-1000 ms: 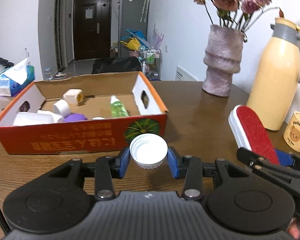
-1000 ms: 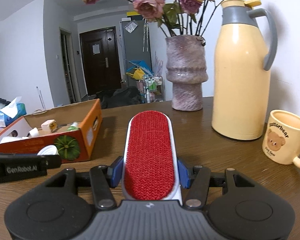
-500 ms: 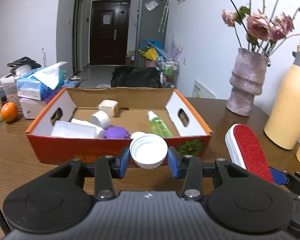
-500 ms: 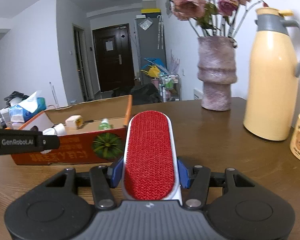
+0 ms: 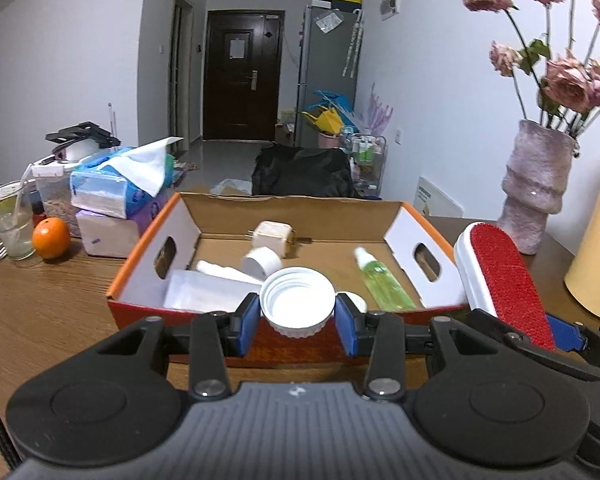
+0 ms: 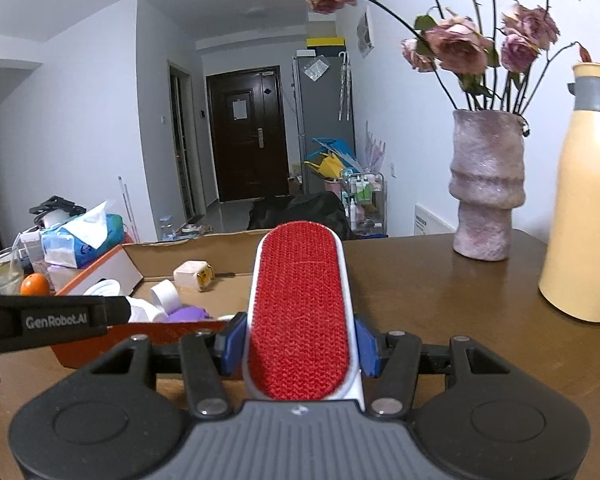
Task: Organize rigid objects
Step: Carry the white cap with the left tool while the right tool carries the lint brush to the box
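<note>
Left claw [image 5: 298, 318] clamped on a white screw cap [image 5: 298, 306], open side up, held just above the near wall of the orange cardboard box [image 5: 148, 264]; right claw [image 6: 298, 346] clamped on a red-faced lint brush [image 6: 300, 308] with white body, brush sticking out forward over the box's right end. Both items look ready to drop in, not yet released. Risks, as judgement: the cap sits right over the near rim, so letting go too early could bounce it off the wall onto the desk [image 5: 44, 308] and let it roll. The brush is long and gripped near its handle end, so it may tip on release and hang on the right wall [image 5: 424, 240], or land on the green spray bottle [image 5: 382, 282] lying in the box. The claws are close side by side, so they could knock each other if both go in at once. The box already holds a white charger block [image 5: 272, 238], a white round cap [image 5: 262, 264] and a white tube [image 5: 220, 270], so free floor is mostly at mid-back. Dark wood-grain desk, slightly glossy. Left of the box: tissue pack [image 5: 116, 184], orange [image 5: 51, 238], glass with straw [image 5: 10, 224]. Right: pink vase [image 6: 486, 184] of dried roses, cream thermos jug [image 6: 588, 200]. Behind: white-walled room, dark door, grey fridge, cluttered cart, dark bag on the floor.
</note>
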`<state>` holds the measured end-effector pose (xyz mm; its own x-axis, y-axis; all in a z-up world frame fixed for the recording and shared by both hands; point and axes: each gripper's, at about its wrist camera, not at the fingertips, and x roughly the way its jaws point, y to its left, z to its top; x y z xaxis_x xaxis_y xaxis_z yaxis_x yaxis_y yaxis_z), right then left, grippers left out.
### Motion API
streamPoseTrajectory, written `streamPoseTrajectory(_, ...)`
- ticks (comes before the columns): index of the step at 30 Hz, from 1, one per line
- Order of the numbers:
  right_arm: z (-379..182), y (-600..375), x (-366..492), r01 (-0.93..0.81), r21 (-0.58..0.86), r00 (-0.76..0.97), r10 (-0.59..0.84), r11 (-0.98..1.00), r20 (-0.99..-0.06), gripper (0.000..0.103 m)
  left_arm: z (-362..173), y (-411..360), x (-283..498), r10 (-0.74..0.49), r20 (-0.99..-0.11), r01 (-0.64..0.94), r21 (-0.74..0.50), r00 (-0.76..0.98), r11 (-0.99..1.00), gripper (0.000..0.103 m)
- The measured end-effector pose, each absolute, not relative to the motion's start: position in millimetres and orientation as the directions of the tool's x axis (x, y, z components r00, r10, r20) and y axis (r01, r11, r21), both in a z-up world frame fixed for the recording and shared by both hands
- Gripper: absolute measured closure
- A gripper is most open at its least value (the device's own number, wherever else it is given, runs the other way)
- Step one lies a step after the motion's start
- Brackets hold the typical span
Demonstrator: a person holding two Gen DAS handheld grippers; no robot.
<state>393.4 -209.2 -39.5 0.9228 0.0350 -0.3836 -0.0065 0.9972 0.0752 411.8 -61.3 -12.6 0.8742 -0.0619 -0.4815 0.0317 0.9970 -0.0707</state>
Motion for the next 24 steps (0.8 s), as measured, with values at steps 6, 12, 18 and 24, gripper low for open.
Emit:
streamPoseTrajectory(6, -36, -196, 408, -0.026, 0.057, 0.927, 0.045, 0.998, -0.373, 0.048, -11, -50, 423, -0.038, -0.471, 0.005, -0.070, 0.881, 0.998, 0.062)
streamPoseTrajectory(12, -33, -186, 426, -0.041, 0.044, 0.931, 0.055, 0.998, -0.362, 0.048, -10, -42, 437, -0.017, -0.466, -0.015, -0.063, 0.885, 0.998, 0.062)
streamPoseTrajectory(18, -30, -177, 447, -0.056, 0.032, 0.934, 0.063, 0.998, -0.352, 0.048, -10, -34, 454, 0.002, -0.460, -0.032, -0.056, 0.888, 0.998, 0.062)
streamPoseTrajectory(24, -29, -164, 469, -0.087, -0.004, 0.934, 0.080, 0.996, -0.349, 0.048, -12, -24, 474, 0.024, -0.459, -0.051, -0.048, 0.888, 0.998, 0.062)
